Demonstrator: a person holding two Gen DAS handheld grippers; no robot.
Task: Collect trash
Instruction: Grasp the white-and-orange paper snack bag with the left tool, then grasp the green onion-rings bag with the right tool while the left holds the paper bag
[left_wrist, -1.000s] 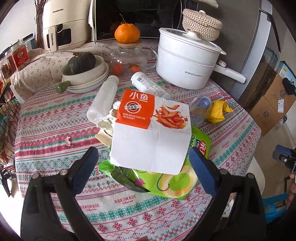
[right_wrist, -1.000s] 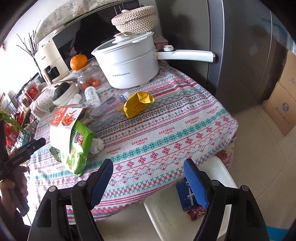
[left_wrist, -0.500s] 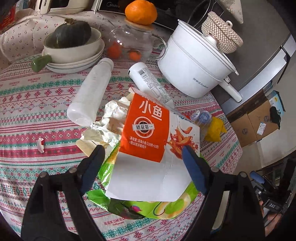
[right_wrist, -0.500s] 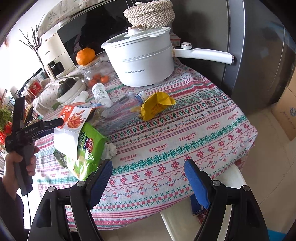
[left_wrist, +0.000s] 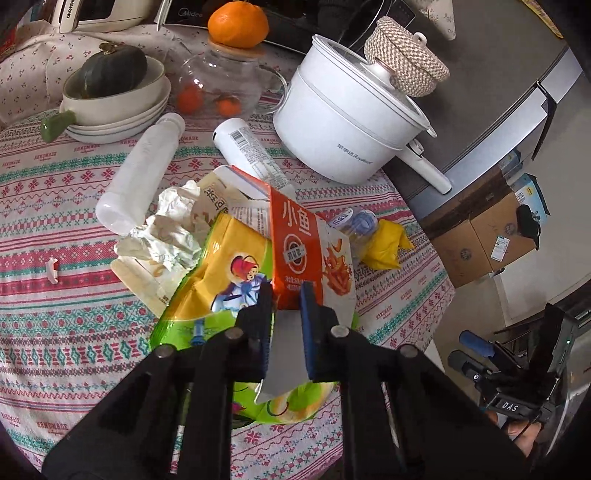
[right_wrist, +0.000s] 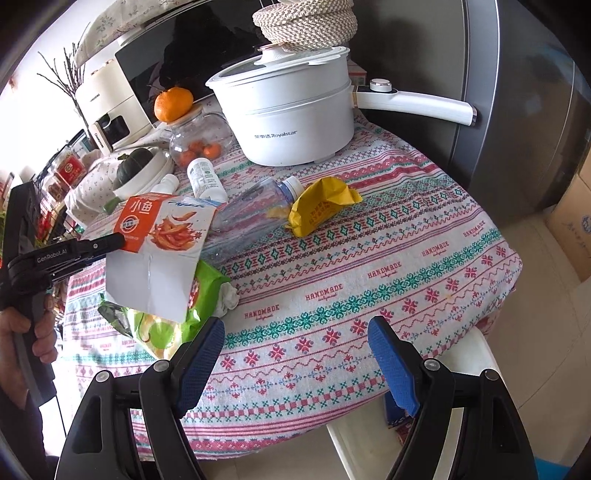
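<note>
My left gripper (left_wrist: 286, 293) is closing on the orange-and-white snack packet (left_wrist: 299, 254), whose lower edge sits between the pads and has crumpled upright into a fold. The packet lies on top of the green chip bag (left_wrist: 221, 273) in the trash pile near the tabletop (right_wrist: 369, 266) edge closest to me. My right gripper (right_wrist: 295, 354) stands wide open with nothing between its fingers, hovering over the near edge of the tabletop; a white bin (right_wrist: 369, 443) shows below that edge, which I judge to be the destination. Risks noted: the hold is on thin, slick film at one edge only, so the packet may slip out on lifting; the pads sit just beside the green chip bag, and I cannot tell whether a fold of it is caught as well, which could drag it and the crumpled tissue (left_wrist: 166, 229) beside it toward the edge. The clear water bottle (right_wrist: 255, 203) and yellow wrapper (right_wrist: 321, 205) lie further in, toward the white pot (right_wrist: 288, 122), and are untouched. Compared with a second ago, the left gripper has gone from wide open around the flat-lying packet to nearly shut on it, and the packet has buckled from flat to upright, exposing more of the green chip bag; the right gripper is unchanged in opening.
</note>
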